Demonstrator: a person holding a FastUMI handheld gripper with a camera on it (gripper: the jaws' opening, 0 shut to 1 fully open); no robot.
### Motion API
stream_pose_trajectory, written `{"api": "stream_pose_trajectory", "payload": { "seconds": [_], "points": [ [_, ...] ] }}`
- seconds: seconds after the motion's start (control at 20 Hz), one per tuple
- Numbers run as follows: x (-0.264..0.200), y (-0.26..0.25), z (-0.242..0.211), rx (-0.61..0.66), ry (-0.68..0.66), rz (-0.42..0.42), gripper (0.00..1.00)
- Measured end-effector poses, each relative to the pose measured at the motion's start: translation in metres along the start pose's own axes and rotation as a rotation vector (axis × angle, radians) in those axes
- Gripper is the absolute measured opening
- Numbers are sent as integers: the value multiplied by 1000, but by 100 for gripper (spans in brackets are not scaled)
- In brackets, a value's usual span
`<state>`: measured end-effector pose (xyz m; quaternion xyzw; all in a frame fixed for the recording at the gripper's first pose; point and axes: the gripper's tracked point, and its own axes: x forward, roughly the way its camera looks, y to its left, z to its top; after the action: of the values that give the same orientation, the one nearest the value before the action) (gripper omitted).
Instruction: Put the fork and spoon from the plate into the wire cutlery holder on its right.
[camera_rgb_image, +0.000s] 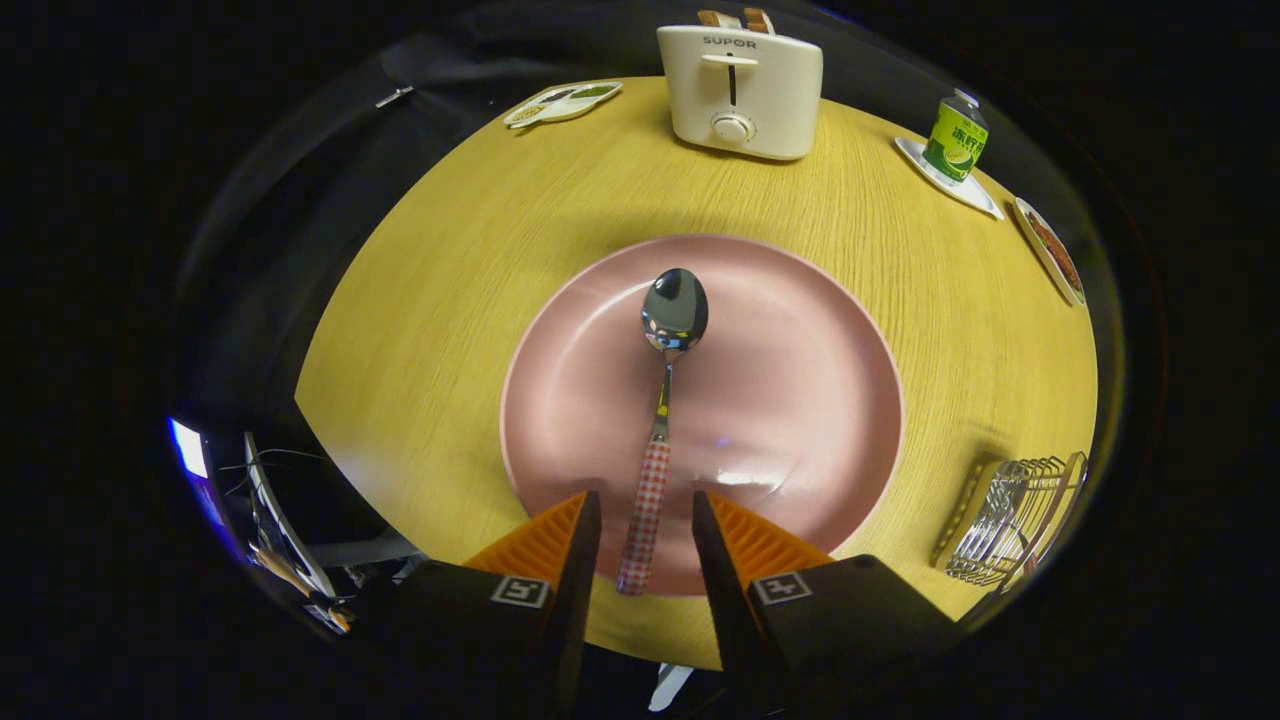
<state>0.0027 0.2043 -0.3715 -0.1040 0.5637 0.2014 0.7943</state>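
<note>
A spoon (662, 400) with a shiny bowl and a red-and-white checked handle lies lengthwise on a pink plate (800, 400), bowl pointing away from me. My gripper (645, 510) stands open over the plate's near rim, its fingers on either side of the spoon's handle with a gap on each side. The wire cutlery holder (1010, 520) with wooden ends stands on the table to the right of the plate; something metallic shows through its wires, too small to identify.
The round yellow wooden table (450, 300) carries a white toaster (742, 90) with bread at the far side, a divided dish (562, 103) far left, a green can (955, 138) on a white saucer and a dish of food (1050, 250) far right.
</note>
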Motion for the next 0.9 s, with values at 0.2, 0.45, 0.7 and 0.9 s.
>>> {"api": "stream_pose_trajectory", "payload": {
  "seconds": [0.2,0.45,0.7,0.9],
  "points": [
    [6,-1,-4,24,30,15,21],
    [-9,-12,-3,45,25,43,13],
    [-75,-35,2,7,-32,77,13],
    [-142,-77,-18,-2,-5,85,12]
  ]
}}
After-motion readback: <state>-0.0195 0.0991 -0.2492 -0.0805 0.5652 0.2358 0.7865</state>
